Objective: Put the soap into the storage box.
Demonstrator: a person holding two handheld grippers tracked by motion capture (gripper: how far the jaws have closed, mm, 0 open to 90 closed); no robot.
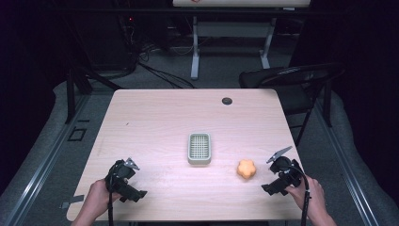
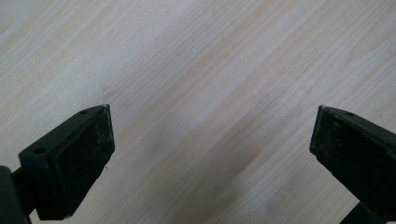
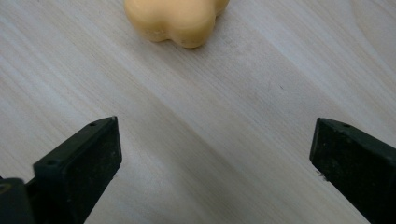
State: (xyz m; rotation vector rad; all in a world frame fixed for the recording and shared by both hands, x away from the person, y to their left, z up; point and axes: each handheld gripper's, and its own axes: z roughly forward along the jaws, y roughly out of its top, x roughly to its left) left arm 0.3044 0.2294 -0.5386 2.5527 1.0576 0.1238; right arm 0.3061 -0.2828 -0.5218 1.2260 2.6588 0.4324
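Both hands come in at the near edge of the counter, each gripping a black two-jaw gripper. Between them and a little farther in lie the two loose things on the wood: an orange flower-shaped piece, lobed round its edge, which sits toward the right side, and a small pale green rectangular tray with a grid inside, which sits near the middle, well apart from the orange piece and to its left. Seen from the right gripper view, the orange piece lies just ahead of the fingers and slightly left of the gap between them, touching neither. That right gripper is held just beside the orange piece, on its right, near the counter's right edge, with its fingers spread wide apart and nothing between them but bare wood. At the opposite corner the left gripper is held low over the near left part of the counter, well apart from the tray; its fingers also stand wide apart over plain wood grain. A small dark round disc sits near the counter's far edge. Beyond the counter stands a black chair on the right, and cables trail across the grey floor.
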